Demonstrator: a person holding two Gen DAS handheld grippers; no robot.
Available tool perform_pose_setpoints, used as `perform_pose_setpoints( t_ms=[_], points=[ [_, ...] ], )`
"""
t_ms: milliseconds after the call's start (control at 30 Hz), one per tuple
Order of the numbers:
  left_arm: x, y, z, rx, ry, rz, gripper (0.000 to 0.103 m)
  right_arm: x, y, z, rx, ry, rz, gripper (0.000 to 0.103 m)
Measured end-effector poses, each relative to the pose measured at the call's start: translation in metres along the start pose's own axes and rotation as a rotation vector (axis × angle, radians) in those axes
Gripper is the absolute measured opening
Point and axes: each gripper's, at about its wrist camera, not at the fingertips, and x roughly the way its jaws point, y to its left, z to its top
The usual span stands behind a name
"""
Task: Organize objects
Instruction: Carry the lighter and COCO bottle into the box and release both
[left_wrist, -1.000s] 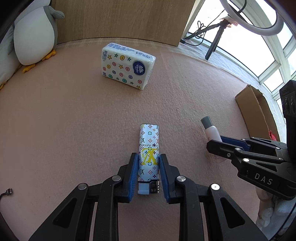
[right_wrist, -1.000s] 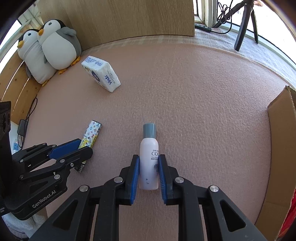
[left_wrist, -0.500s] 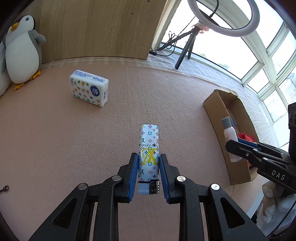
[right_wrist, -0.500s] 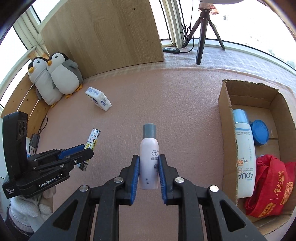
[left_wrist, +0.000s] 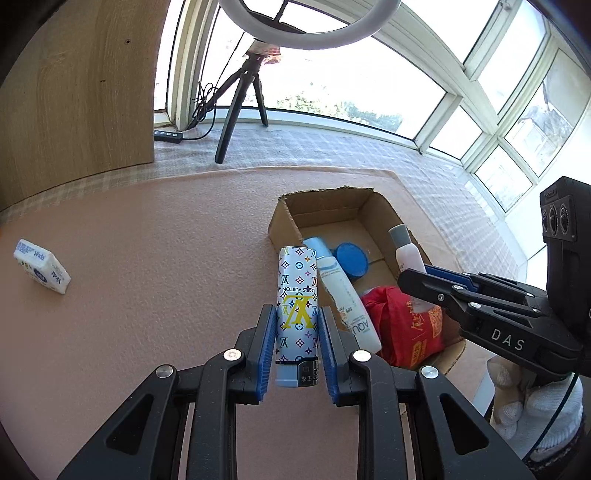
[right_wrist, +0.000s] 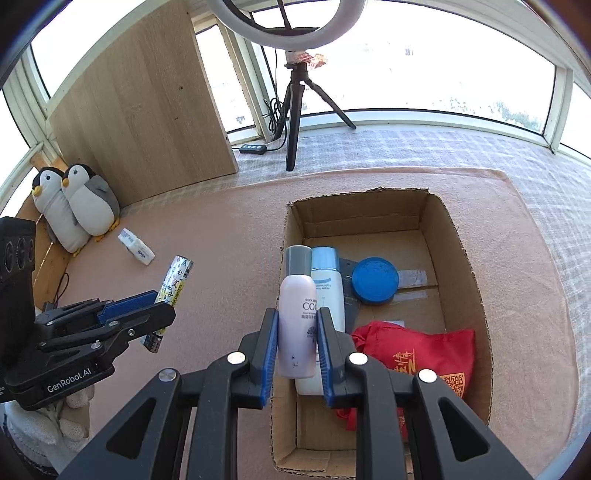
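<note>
My left gripper is shut on a white patterned lighter, held in the air just left of an open cardboard box. My right gripper is shut on a pale pink bottle with a grey cap, hanging over the left wall of the box. Inside the box lie a white sunscreen bottle, a blue round lid and a red cloth bag. The left gripper with its lighter also shows in the right wrist view, the right gripper in the left wrist view.
A tissue pack lies on the pink mat near two penguin plush toys. A wooden panel stands at the back. A ring-light tripod and a cable remote stand on the checked cloth by the windows.
Both grippers have risen and swung right towards the cardboard box, each carrying its object. The box has come fully into view and the tissue pack has slid off to the left.
</note>
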Motion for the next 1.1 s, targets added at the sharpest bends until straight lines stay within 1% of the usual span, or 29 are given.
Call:
perform_pose_setpoints(
  t_ms=[167,300,633,700,733,767,800,833,867,900,967,1100],
  points=[
    [0.029,-0.037,0.012,0.019,0.017,-0.015,0.025,-0.001,-0.030,0.012,0.027,-0.012,-0.014,0.019],
    [0.048,-0.053,0.021,0.022,0.025,-0.009,0.025,0.005,-0.047,0.019,0.043,-0.014,-0.022,0.019],
    [0.078,-0.060,0.035,0.021,0.043,0.011,0.025,0.018,-0.076,0.022,0.068,0.003,-0.030,0.019],
    [0.080,-0.062,0.035,0.032,0.048,0.005,0.025,0.018,-0.080,0.021,0.071,0.003,-0.034,0.019],
    [0.082,-0.064,0.035,0.041,0.058,-0.010,0.025,0.018,-0.082,0.021,0.075,0.004,-0.036,0.019],
    [0.084,-0.065,0.035,0.048,0.064,-0.013,0.026,0.019,-0.084,0.021,0.079,0.008,-0.036,0.019],
    [0.084,-0.065,0.035,0.050,0.064,0.001,0.031,0.019,-0.085,0.021,0.086,0.008,-0.037,0.019],
    [0.084,-0.065,0.034,0.051,0.064,0.009,0.042,0.019,-0.087,0.022,0.092,0.006,-0.031,0.025],
    [0.083,-0.063,0.034,0.046,0.058,0.017,0.049,0.019,-0.088,0.022,0.100,0.003,-0.029,0.037],
    [0.083,-0.062,0.034,0.042,0.058,0.015,0.051,0.017,-0.090,0.022,0.109,-0.004,-0.028,0.042],
    [0.081,-0.059,0.033,0.039,0.054,0.014,0.052,0.015,-0.092,0.023,0.121,-0.017,-0.041,0.047],
    [0.073,-0.057,0.032,0.055,0.037,0.020,0.052,0.015,-0.092,0.023,0.134,-0.017,-0.050,0.047]
  ],
)
